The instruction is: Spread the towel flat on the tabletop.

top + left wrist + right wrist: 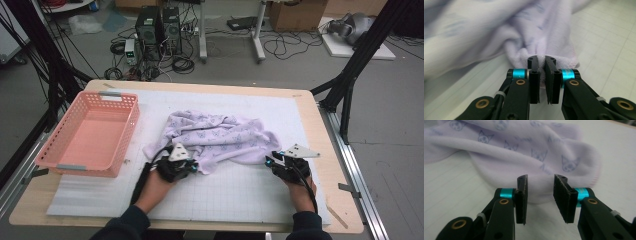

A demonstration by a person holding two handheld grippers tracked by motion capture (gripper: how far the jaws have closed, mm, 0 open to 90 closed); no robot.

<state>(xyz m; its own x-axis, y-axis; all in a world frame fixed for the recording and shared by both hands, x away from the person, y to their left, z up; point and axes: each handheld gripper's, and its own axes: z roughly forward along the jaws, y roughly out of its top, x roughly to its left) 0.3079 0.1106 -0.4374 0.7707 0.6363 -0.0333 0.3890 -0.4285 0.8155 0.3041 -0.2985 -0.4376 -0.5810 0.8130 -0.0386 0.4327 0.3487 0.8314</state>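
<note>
Even, soft overhead light, no glare; faint shadows. Left gripper view: cloth (486, 30) motion-blurred at top/left. Right gripper view sharp on claw, bkgd soft.

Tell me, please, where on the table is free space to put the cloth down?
Free: the white mat in front of the cloth, between the left gripper and right gripper; also inside the pink basket. Crowded: the mat's middle, under the cloth.

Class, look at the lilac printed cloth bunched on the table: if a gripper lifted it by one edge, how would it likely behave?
The cloth lies in soft folds, so it would probably drape and hang limp, not hold shape. It looks thin and light, likely trailing across the mat before clearing it. The left gripper pinches only a hemmed edge, so the fabric might slip.
</note>
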